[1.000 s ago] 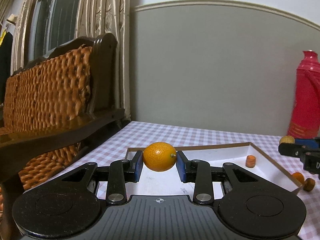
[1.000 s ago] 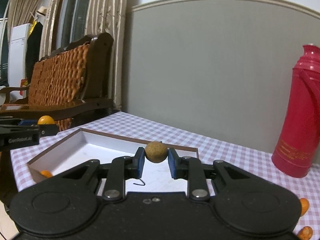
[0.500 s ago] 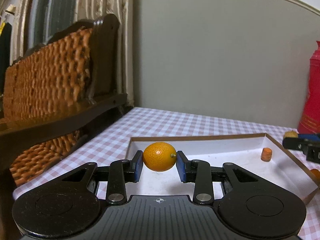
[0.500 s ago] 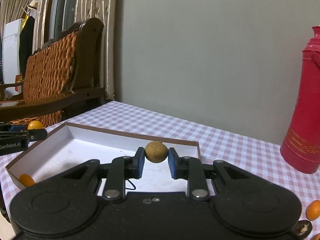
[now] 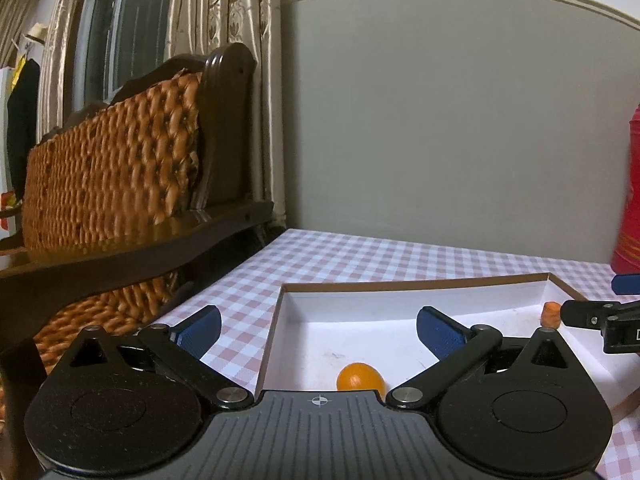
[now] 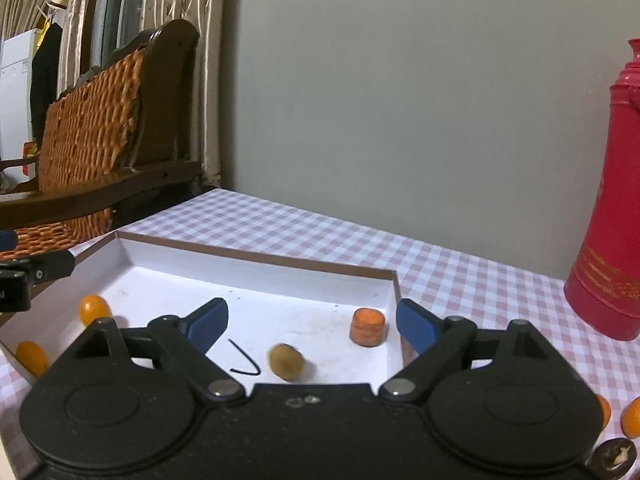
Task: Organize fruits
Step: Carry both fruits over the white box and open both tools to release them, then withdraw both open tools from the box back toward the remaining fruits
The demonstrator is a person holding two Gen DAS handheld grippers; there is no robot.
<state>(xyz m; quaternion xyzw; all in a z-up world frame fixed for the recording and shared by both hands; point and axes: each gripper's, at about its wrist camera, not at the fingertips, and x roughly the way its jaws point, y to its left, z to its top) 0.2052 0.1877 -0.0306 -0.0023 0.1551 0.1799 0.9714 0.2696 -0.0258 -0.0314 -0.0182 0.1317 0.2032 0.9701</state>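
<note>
My left gripper [image 5: 318, 326] is open and empty above the near left part of the white box [image 5: 360, 294]. The orange kumquat [image 5: 360, 376] lies on the box floor just below it. My right gripper [image 6: 312, 326] is open and empty over the box [image 6: 256, 256]. The brown round fruit [image 6: 286, 361] lies blurred on the box floor between its fingers. A carrot piece [image 6: 368, 326] stands near the box's right wall and also shows in the left wrist view [image 5: 551, 314]. Two kumquats [image 6: 94, 308] [image 6: 32, 356] lie at the box's left end.
A red thermos [image 6: 612, 216] stands on the checked tablecloth [image 6: 480, 280] at the right. Loose fruits [image 6: 632, 416] and a dark nut [image 6: 612, 456] lie on the cloth at the lower right. A wicker chair [image 5: 120, 168] stands by the table's left edge.
Both grippers have opened. The kumquat has dropped from my left gripper into the box, and the brown fruit has dropped from my right gripper into the box.
</note>
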